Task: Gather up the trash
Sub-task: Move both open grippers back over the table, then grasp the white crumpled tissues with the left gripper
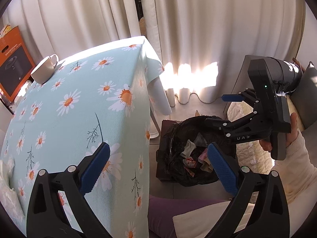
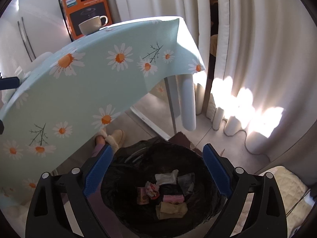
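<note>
A bin lined with a black bag point(image 2: 122, 180) stands on the floor beside the table and also shows in the left wrist view point(image 1: 178, 130). Several crumpled wrappers and tissues point(image 2: 166, 190) lie inside it. My right gripper point(image 2: 157, 172) is open and empty, directly above the bin; it also shows in the left wrist view point(image 1: 221, 109). My left gripper point(image 1: 158, 168) is open and empty, hovering over the table's near corner, left of the bin.
The table wears a light-blue daisy cloth point(image 1: 79, 103). A beige cup point(image 1: 44, 69) stands at its far side, before an orange box point(image 1: 13, 63). Crumpled white tissue point(image 1: 8, 194) lies at the table's left edge. Cream curtains point(image 1: 198, 29) hang behind. A slippered foot point(image 2: 114, 136) rests under the table.
</note>
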Action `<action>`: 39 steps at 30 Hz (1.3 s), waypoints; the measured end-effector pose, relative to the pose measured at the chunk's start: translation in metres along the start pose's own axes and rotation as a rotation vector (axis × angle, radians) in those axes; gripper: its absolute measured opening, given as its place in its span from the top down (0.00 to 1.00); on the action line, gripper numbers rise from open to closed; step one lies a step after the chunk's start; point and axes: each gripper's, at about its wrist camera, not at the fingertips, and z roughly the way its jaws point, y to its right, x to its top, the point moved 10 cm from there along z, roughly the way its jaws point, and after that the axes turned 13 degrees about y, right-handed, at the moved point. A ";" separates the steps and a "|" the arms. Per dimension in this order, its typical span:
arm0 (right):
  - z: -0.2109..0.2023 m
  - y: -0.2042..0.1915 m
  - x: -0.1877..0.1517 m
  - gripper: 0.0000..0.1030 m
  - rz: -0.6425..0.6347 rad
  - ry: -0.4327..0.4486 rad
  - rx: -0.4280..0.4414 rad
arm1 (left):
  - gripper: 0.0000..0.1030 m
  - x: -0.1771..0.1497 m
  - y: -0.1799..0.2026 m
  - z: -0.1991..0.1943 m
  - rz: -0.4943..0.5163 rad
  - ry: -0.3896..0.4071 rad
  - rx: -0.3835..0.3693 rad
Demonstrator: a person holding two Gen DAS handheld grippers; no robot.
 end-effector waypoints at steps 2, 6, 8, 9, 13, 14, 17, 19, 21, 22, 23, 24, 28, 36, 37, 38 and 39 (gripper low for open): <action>-0.001 -0.004 0.002 0.14 0.002 0.003 0.003 | 0.06 -0.005 -0.012 -0.007 -0.023 -0.001 0.021; -0.001 -0.010 0.011 0.14 0.019 0.006 0.017 | 0.06 -0.015 -0.037 -0.022 -0.053 -0.001 0.078; -0.002 -0.014 0.016 0.14 0.021 0.008 0.022 | 0.06 -0.021 -0.051 -0.032 -0.058 0.005 0.115; -0.002 -0.016 0.019 0.14 0.020 0.012 0.022 | 0.06 -0.023 -0.058 -0.038 -0.057 0.007 0.136; -0.007 -0.024 0.032 0.14 0.006 0.043 0.013 | 0.06 -0.037 -0.093 -0.065 -0.059 0.010 0.251; -0.008 -0.025 0.036 0.14 0.005 0.056 0.008 | 0.06 -0.042 -0.103 -0.072 -0.068 0.008 0.278; -0.011 -0.030 0.049 0.14 0.018 0.086 0.022 | 0.06 -0.057 -0.128 -0.093 -0.114 0.003 0.341; -0.013 -0.036 0.058 0.14 0.028 0.110 0.037 | 0.06 -0.066 -0.144 -0.106 -0.143 0.005 0.384; -0.013 -0.042 0.067 0.13 0.027 0.126 0.041 | 0.06 -0.077 -0.160 -0.118 -0.169 0.004 0.427; -0.013 -0.046 0.070 0.13 0.023 0.133 0.042 | 0.06 -0.083 -0.168 -0.123 -0.183 0.000 0.451; -0.013 -0.049 0.074 0.13 0.019 0.141 0.042 | 0.06 -0.089 -0.175 -0.128 -0.197 -0.004 0.477; -0.013 -0.053 0.078 0.13 0.013 0.150 0.045 | 0.06 -0.094 -0.182 -0.132 -0.211 -0.009 0.498; -0.014 -0.066 0.093 0.13 -0.002 0.196 0.040 | 0.06 -0.115 -0.219 -0.151 -0.288 -0.027 0.619; -0.016 -0.084 0.111 0.13 -0.002 0.211 0.040 | 0.06 -0.130 -0.273 -0.152 -0.373 -0.034 0.662; -0.016 -0.087 0.113 0.13 -0.004 0.213 0.038 | 0.06 -0.131 -0.277 -0.148 -0.363 -0.038 0.659; -0.017 -0.090 0.115 0.13 -0.006 0.215 0.036 | 0.06 -0.131 -0.281 -0.145 -0.361 -0.034 0.650; -0.017 -0.093 0.117 0.13 -0.011 0.214 0.034 | 0.06 -0.130 -0.284 -0.144 -0.355 -0.025 0.646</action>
